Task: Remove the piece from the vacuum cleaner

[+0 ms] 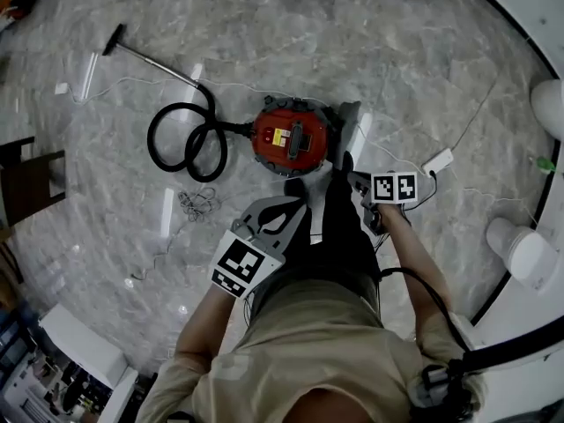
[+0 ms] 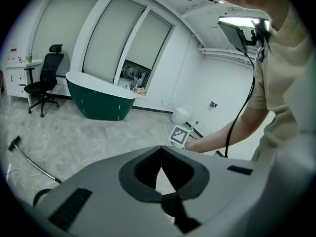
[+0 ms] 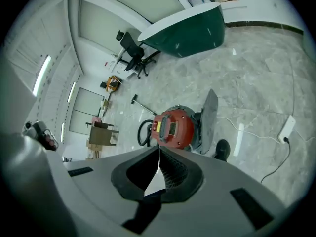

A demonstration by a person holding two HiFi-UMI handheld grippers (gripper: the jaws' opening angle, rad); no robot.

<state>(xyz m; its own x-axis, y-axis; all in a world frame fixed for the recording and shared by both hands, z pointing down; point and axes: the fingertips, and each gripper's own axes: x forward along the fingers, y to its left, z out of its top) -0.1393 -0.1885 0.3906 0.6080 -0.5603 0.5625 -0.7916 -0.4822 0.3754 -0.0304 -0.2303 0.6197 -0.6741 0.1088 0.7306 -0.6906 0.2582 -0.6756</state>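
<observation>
Left gripper (image 1: 295, 188), jaws pressed together on nothing, hangs over the marble floor (image 1: 352, 42) in the head view, pointing toward the red vacuum cleaner (image 1: 291, 135) and clear of it; its own view shows the tips meeting, with only floor behind them. At far left a metal wand (image 1: 159, 63) lies on the floor; its black hose (image 1: 151, 137) coils in loops and runs to the cleaner's left side. The cleaner sits on the floor ahead of the person, beyond both grippers; a grey panel (image 1: 348, 126) stands just beside it on the right, and whether they touch cannot be told. The right gripper (image 1: 359, 181) is held to the right of the person's dark trouser leg, jaws closed and empty; in the right gripper view the cleaner appears directly past the joined tips, well apart from them. Farther right a white power strip (image 1: 438, 161) lies on the floor with its cable.
</observation>
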